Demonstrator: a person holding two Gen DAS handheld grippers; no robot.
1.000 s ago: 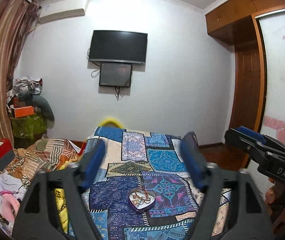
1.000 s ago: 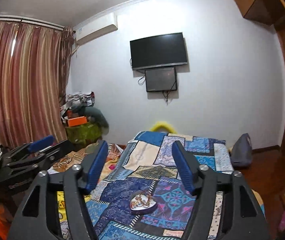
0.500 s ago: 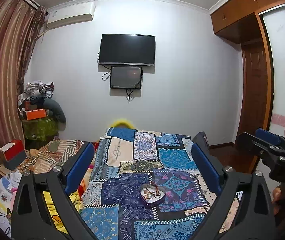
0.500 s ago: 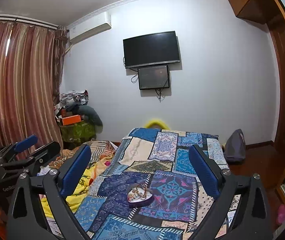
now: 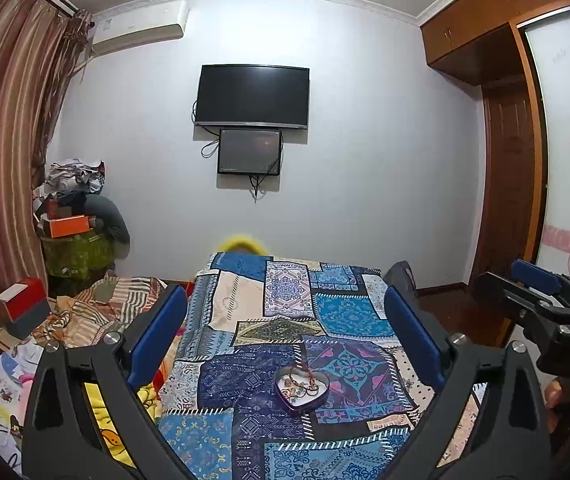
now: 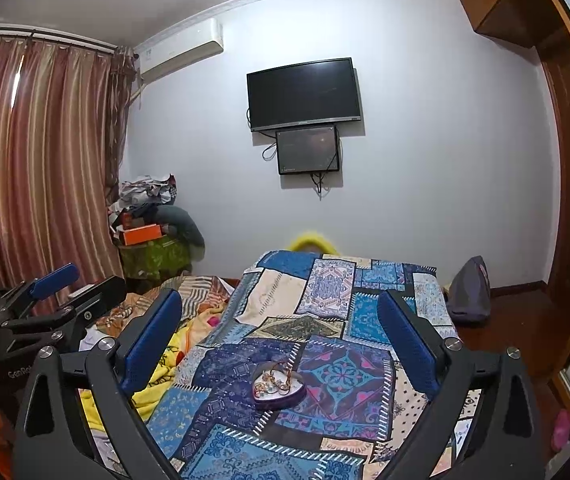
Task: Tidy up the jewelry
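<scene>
Hovering level above the near end of the bed [image 5: 245,308], both tongs stand wide apart with nothing between their blue pads; the jaws of each have just been opening, the left one's the more recently.

The heart-shaped dish [image 5: 302,390] of tangled jewelry [image 5: 300,380] sits on the patchwork bedspread, well apart from either tool.

From the left tongs [image 5: 285,344] the dish lies ahead and low, at about 5 o'clock of the midpoint between the pads. From the right tongs [image 6: 279,344] the dish [image 6: 278,387] lies at 6 o'clock, squarely centred.

My judgement is that the right hand is the better lined up, while neither looks clearly nearer. The heart's point faces the person, so its long axis runs roughly along the reach. Both tongs would need to tip downward to meet it.
</scene>
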